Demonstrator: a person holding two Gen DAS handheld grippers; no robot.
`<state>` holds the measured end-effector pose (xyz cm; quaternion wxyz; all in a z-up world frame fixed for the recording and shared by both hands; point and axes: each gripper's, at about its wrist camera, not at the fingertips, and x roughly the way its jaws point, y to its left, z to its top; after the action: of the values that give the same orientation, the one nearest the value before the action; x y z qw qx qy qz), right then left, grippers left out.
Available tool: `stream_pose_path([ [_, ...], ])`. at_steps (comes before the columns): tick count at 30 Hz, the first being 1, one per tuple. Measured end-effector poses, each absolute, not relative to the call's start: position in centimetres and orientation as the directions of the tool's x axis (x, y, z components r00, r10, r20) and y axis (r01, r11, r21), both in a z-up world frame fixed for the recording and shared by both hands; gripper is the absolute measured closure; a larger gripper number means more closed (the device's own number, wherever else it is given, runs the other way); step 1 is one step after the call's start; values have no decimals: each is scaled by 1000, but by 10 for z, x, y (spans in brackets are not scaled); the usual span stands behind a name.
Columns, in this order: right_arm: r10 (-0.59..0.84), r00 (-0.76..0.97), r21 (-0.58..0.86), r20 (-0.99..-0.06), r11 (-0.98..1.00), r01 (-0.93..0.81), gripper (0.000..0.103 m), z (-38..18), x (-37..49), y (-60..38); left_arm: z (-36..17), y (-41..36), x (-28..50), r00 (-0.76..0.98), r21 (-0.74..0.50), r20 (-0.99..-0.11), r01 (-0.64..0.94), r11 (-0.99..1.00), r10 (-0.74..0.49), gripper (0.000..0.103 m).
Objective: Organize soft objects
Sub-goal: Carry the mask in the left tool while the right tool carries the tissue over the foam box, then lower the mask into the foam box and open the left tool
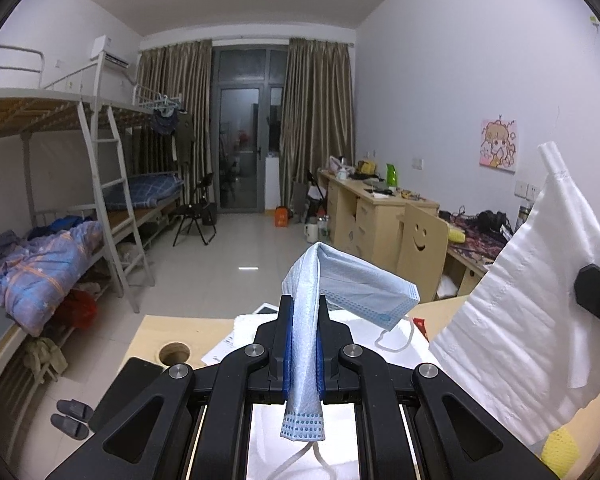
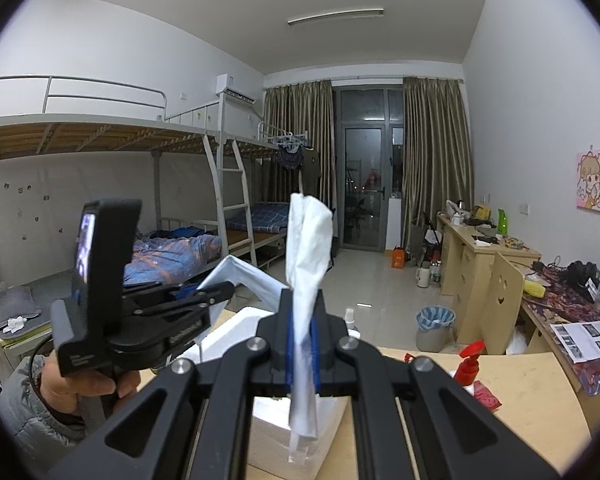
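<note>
Overall, the largest item in view is the wooden table (image 2: 532,392), filling the lower right of the right wrist view and carrying a white foam box (image 2: 236,332) at lower centre. On that table, right of centre, stand a red pump bottle (image 2: 469,366) and, just beside it, a red packet (image 2: 486,396). Next in size, a white plastic bag (image 1: 528,312) occupies the right side of the left wrist view; the right gripper (image 2: 302,304) is clamped on it, with a bunched fold rising upright between its blue pads at mid-frame. Smaller, a light blue face mask (image 1: 340,284) sits at centre of the left wrist view, pinched in the left gripper (image 1: 303,308), whose jaws are closed on it. One half of the mask droops toward the right with its white ear loop (image 1: 398,338) hanging free; the other end hangs down at lower centre. At lower left of the right wrist view, a person's hand (image 2: 80,380) grasps the left gripper's handle.
</note>
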<state>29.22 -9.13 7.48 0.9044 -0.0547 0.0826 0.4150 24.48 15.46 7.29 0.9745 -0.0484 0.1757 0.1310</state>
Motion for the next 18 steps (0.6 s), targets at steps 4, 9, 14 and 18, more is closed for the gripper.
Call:
stream_pose_path([
  [4,738,645,-25,-200,654,-756,93,74,298,-90,64,159,261,894,-52,-387,-266,963,226,94],
  [9,733,650,-22,-202,660,-751,93,75,301,-87,51,163,281,878,-51,-430,-256,965,210,94],
  [14,728,653,-25,-209,663,-748,93,74,302,-83,40,170,294,869,-54,-452,-255,965,204,91],
  [18,724,656,-23,-213,668,-744,93,74,305,-82,35,171,300,861,-32,-458,-264,964,220,68],
])
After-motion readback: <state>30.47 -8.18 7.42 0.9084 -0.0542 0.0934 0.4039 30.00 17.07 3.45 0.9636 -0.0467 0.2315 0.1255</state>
